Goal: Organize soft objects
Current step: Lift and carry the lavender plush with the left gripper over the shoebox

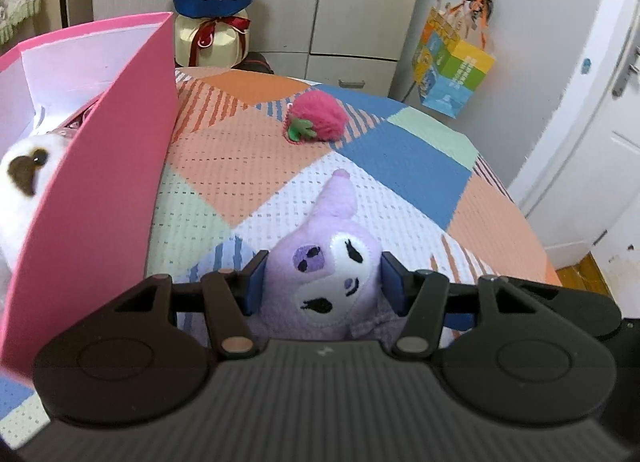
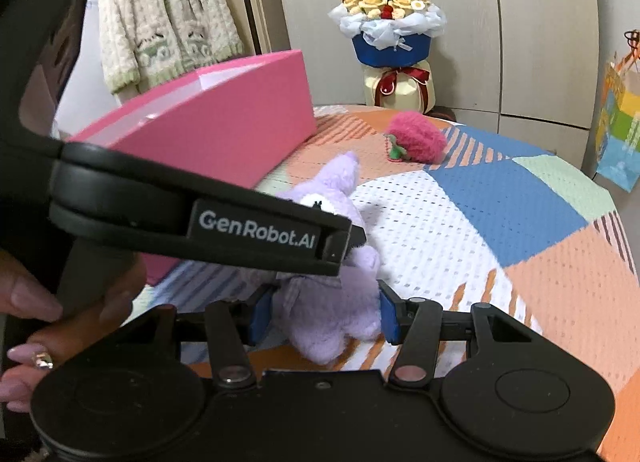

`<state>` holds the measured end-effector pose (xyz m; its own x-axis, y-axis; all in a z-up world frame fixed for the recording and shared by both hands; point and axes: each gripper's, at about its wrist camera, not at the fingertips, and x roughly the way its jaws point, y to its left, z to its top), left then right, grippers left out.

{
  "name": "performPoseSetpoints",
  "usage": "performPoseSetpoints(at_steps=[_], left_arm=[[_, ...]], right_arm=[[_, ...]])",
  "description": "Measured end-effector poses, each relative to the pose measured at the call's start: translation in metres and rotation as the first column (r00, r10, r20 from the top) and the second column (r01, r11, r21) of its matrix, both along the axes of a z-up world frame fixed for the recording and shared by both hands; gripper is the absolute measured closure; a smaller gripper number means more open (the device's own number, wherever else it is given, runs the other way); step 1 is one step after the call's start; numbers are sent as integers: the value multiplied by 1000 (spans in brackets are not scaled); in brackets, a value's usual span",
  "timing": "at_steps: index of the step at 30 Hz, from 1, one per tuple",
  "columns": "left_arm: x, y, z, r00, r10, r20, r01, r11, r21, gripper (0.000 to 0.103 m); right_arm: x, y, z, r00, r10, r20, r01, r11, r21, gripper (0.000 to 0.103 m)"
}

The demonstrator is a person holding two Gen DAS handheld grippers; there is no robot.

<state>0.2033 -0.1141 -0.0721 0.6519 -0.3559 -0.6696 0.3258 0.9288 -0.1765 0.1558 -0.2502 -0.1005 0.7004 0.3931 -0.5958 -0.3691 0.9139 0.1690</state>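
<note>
Both tongs clamp the purple plush: left tongs (image 1: 322, 282) on its head, right tongs (image 2: 324, 312) on its body (image 2: 340, 302), on the bed beside the pink box (image 1: 100, 181), which already holds a white plush (image 1: 24, 173); the strawberry plush (image 1: 316, 115) waits.

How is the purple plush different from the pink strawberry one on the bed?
The purple plush has an embroidered face and a pointed ear; the strawberry plush is round, shaggy pink, with green leaves. The purple plush sits between gripper fingers; the strawberry plush lies alone farther away. Both rest on the patchwork bedspread.
</note>
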Motion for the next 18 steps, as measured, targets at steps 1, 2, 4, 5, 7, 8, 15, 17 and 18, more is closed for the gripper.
performPoseSetpoints(at_steps=[1, 2, 4, 5, 7, 8, 15, 17, 18], left_arm=[[-3, 0, 1, 1000, -2, -4, 2, 1000, 0, 47], [-8, 0, 2, 1000, -7, -2, 7, 1000, 5, 47], [-17, 0, 4, 1000, -25, 5, 25, 1000, 14, 47], [-22, 0, 4, 999, -32, 7, 32, 999, 19, 47], [-32, 2, 5, 999, -49, 5, 49, 999, 20, 47], [-37, 4, 6, 998, -57, 4, 57, 998, 18, 47], [-68, 19, 19, 995, -95, 16, 95, 995, 7, 47], [-77, 24, 24, 992, -124, 33, 124, 992, 19, 46], [-80, 26, 26, 989, -137, 48, 136, 990, 28, 46]], right_arm=[[-4, 1, 1, 1000, -1, 1, 1, 1000, -6, 45], [-8, 2, 2, 1000, -1, -1, 1, 1000, -9, 45], [-15, 4, 5, 1000, -1, -14, 1, 1000, -13, 45], [-20, 5, 6, 1000, 1, -20, -1, 1000, -18, 45], [-30, 9, 9, 1000, 6, -26, -7, 999, -34, 45], [-35, 11, 11, 1000, 9, -23, -10, 999, -43, 45], [-68, 23, 24, 1000, 21, 14, -20, 998, -53, 45], [-76, 26, 29, 999, 33, 19, -32, 998, -53, 45], [-78, 27, 32, 999, 31, 26, -30, 999, -43, 45]])
